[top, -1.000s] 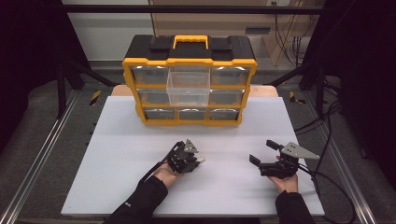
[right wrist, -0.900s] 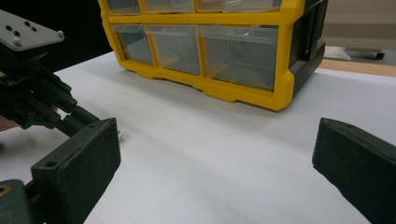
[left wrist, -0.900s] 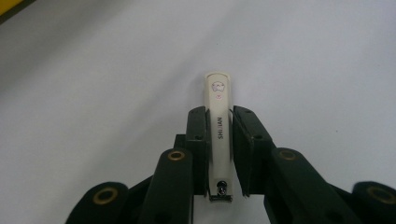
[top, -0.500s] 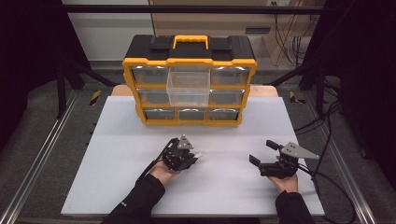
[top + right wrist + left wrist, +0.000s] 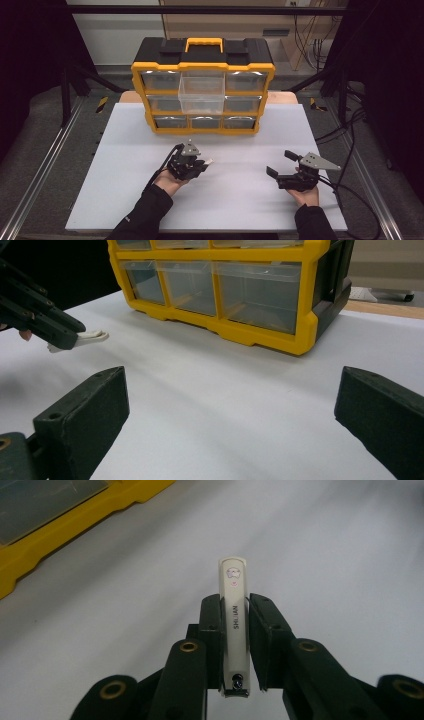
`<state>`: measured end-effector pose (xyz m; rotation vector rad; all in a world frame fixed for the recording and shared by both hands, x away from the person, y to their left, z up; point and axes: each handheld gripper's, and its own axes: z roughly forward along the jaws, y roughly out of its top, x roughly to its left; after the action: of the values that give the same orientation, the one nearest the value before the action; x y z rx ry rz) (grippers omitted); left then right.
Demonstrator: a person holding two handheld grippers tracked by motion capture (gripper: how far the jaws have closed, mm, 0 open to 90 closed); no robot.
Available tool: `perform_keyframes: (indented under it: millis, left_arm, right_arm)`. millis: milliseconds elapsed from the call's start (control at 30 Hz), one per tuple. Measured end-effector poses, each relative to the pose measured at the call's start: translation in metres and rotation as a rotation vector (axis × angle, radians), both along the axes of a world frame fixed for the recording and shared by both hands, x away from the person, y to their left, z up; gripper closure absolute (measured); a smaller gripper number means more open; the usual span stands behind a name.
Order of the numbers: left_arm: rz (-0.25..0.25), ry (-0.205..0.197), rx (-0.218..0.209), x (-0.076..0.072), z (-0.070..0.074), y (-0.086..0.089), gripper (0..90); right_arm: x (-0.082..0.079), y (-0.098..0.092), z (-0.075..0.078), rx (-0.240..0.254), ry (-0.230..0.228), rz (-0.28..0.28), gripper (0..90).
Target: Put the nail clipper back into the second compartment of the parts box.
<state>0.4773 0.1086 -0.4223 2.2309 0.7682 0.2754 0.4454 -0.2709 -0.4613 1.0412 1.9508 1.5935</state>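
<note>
My left gripper [image 5: 202,162] is shut on a white nail clipper [image 5: 234,615] with a small printed mark near its tip; the clipper [image 5: 209,161] sticks out past the jaws, lifted a little off the white table [image 5: 125,150]. In the right gripper view the clipper [image 5: 90,337] hangs at the left, clamped in the other gripper's black jaws. My right gripper [image 5: 280,164] stands open near the table's front right, jaws wide apart with nothing between them. Behind both stands a yellow and black drawer organiser [image 5: 202,85]; its clear middle drawer [image 5: 201,95] is pulled out.
The organiser [image 5: 225,290] has several clear drawers and a yellow handle on top. Cables trail off the table's right side. Metal rails run along both sides of the table. Bare white surface lies between the two grippers and in front of the organiser.
My left gripper has risen and shifted slightly toward the organiser with the clipper held in it. The right gripper has stayed where it was.
</note>
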Motion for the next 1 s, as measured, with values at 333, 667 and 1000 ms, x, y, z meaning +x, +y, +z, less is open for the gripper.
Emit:
perform_keyframes:
  millis: [333,667,1000]
  left_arm:
    - [0.013,-0.015,-0.037,-0.003,0.012,0.008,76.5]
    - [0.023,-0.036,-0.067,-0.007,0.028,0.017,76.5]
    - [0.041,-0.073,-0.106,-0.013,0.049,0.031,76.5]
  right_arm:
    - [0.000,0.000,0.000,0.003,0.001,0.002,1.8]
    - [0.001,0.000,0.000,-0.002,-0.003,0.003,1.8]
    - [0.000,0.000,0.000,-0.005,0.000,0.002,1.8]
